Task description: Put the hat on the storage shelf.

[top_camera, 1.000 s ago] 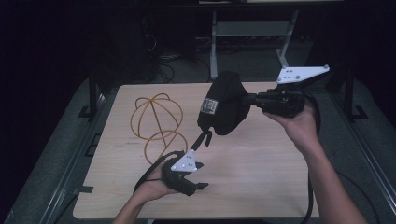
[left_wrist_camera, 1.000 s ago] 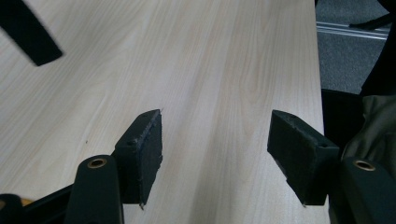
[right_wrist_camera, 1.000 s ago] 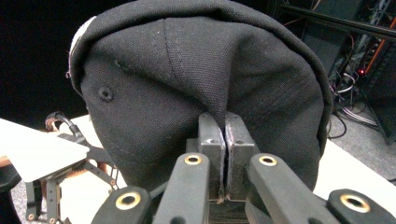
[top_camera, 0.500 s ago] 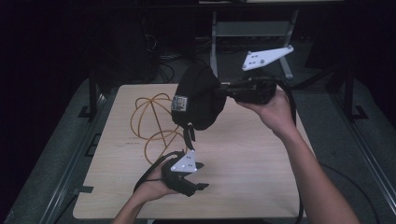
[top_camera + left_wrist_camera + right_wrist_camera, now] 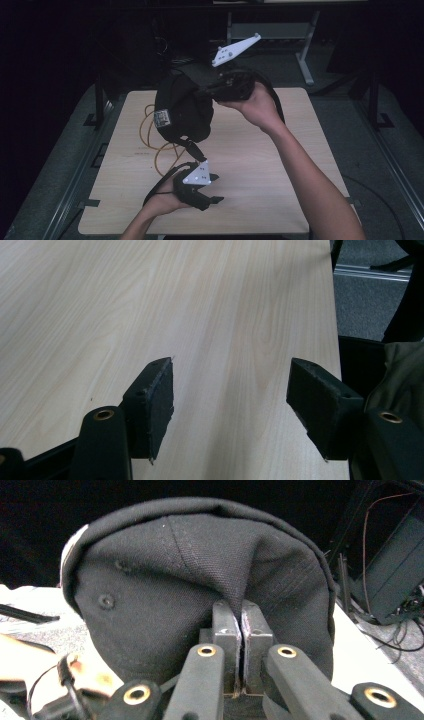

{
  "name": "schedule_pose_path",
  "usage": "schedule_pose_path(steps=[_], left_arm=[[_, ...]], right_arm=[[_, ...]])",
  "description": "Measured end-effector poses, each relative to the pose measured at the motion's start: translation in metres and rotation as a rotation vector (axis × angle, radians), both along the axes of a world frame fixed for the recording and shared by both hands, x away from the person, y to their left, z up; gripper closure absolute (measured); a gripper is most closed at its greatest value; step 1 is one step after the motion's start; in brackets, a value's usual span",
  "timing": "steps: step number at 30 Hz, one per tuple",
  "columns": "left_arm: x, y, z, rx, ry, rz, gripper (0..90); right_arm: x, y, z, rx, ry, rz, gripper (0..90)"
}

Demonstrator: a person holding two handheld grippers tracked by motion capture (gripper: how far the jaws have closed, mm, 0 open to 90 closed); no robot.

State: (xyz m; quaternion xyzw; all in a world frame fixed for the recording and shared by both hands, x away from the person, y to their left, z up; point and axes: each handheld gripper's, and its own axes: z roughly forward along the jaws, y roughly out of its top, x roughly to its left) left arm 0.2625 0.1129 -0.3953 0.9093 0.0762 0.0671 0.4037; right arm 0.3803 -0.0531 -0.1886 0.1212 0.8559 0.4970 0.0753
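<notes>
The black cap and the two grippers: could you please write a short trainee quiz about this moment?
1. True or false: the right gripper has its fingers pinched shut on the black cap.
2. In the left gripper view, what lies between the fingers of the left gripper?
A. the cap
B. the orange cord
C. nothing but bare wooden table
3. In the high view, what thin thing lies looped on the table below the raised cap?

Key
1. True; a fold of cloth sits between them.
2. C; the fingers stand apart over the table.
3. An orange cord.
</notes>
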Motion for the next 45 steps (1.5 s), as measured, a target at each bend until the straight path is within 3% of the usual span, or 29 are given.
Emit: schedule_pose_path(steps=[12,18,24,33,39,41,45], left_arm=[[-0.003,-0.004,0.000,0.011,-0.003,-0.021,35.0],[-0.004,-0.004,0.000,-0.009,0.008,-0.014,35.0],[-0.003,-0.005,0.000,0.000,0.004,-0.020,35.0],[-0.005,-0.009,-0.001,0.005,0.003,-0.030,35.0],[-0.006,-0.011,-0.003,0.008,-0.003,-0.043,35.0],[-0.007,-0.012,-0.004,0.010,-0.003,-0.045,35.0],[-0.008,-0.012,-0.004,0.003,-0.002,-0.044,34.7]], right_arm=[[0.021,0.047,-0.004,-0.044,0.031,0.020,87.9],[0.029,0.057,-0.008,-0.030,0.052,0.022,87.9],[0.036,0.066,-0.014,0.016,0.107,0.014,87.2],[0.043,0.094,-0.026,0.055,0.142,0.028,85.2],[0.040,0.124,-0.036,-0.012,0.125,0.042,86.1],[0.038,0.134,-0.040,-0.031,0.103,0.026,83.5],[0.037,0.135,-0.041,-0.003,0.109,0.009,68.4]])
